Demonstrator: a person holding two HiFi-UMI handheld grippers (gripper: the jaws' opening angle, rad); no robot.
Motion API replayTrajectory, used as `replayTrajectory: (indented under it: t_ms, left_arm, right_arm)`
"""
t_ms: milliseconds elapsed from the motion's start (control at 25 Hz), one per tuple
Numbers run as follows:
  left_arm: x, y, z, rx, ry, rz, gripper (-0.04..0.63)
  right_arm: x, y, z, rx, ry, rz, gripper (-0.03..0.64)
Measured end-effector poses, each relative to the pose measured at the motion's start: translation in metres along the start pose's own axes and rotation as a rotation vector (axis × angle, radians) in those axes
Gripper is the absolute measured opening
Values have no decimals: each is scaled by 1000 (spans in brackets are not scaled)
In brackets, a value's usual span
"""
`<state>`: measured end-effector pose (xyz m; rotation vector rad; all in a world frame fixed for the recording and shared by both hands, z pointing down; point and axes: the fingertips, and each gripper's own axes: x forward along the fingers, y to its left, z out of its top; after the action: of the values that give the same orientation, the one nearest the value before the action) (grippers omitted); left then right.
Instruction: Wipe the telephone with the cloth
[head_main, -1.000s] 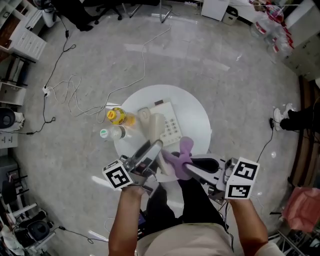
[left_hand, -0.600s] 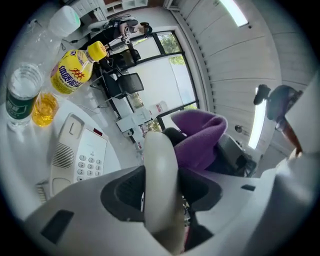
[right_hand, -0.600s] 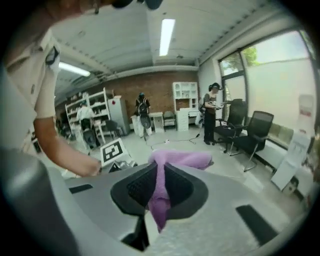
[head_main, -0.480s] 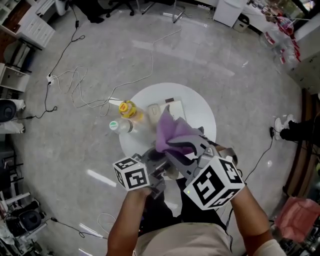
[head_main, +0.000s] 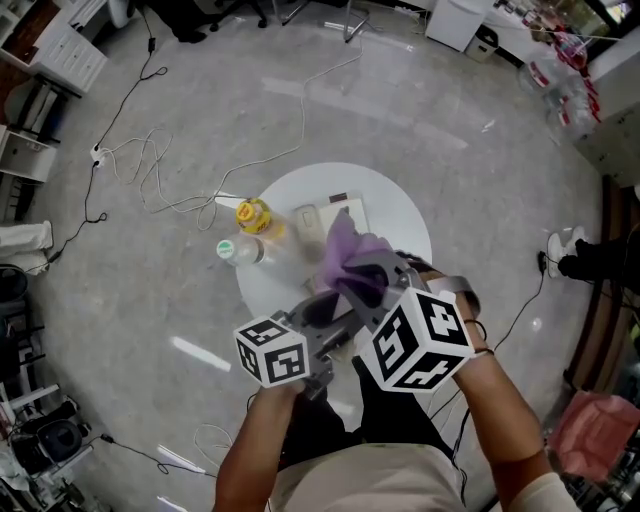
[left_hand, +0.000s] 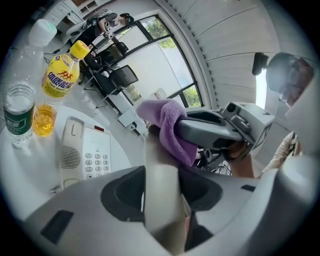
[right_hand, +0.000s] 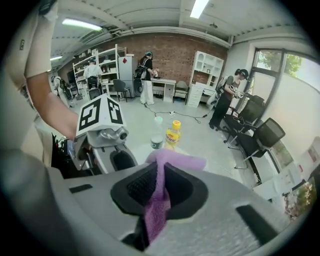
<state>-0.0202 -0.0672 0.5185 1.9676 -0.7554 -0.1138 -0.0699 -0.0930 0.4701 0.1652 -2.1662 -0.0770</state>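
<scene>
Nearest me: left gripper (left_hand: 161, 182), jaws clamped on the cream handset (left_hand: 157, 167), taken round its shaft and held up off the base; right gripper (right_hand: 159, 185), jaws nearly together, pinching the purple cloth (right_hand: 177, 160) by a fold, with the rest bunched past the tips; in the left gripper view the cloth sits on the handset's far end, touching it, so I read this as wiping the handset; base looks not yet done, my guess.

Handling: handset is hard smooth plastic, light, probably slippery under the pads; holding it by the shaft leaves the ends free for the cloth; can't see a cord, so it may tug if I pull away. Cloth is soft and limp; pinch it short, near the bunch, so pressure gets through.

Further out: telephone base (left_hand: 95, 150) flat on the round white worktop (head_main: 400, 228), cradle empty, keypad up; likely light, may slide if wiped unbraced.

Just beside it: yellow-capped bottle (left_hand: 60, 75) and clear water bottle (left_hand: 19, 107), both upright; tip risk.

Beyond: cables (head_main: 150, 165) on the floor (head_main: 450, 110).
</scene>
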Motion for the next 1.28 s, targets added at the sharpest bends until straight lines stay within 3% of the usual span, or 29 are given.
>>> replayTrajectory:
  t_ms: [480, 760, 880, 1080, 1280]
  left_arm:
    - [8, 0, 3, 9, 11, 1, 206]
    - [0, 2, 26, 19, -45, 19, 206]
    - [-8, 8, 40, 48, -77, 64, 206]
    - [-20, 29, 61, 107, -123, 203, 206]
    - [-23, 57, 65, 170, -114, 341, 206]
  right_arm:
    - [-18, -56, -48, 186, 0, -127, 32]
    - [-27, -75, -73, 286, -3, -195, 32]
    - [-34, -82, -75, 346, -51, -232, 32]
    - [-48, -89, -78, 483, -176, -277, 32]
    - [-51, -93, -99, 611, -258, -324, 32]
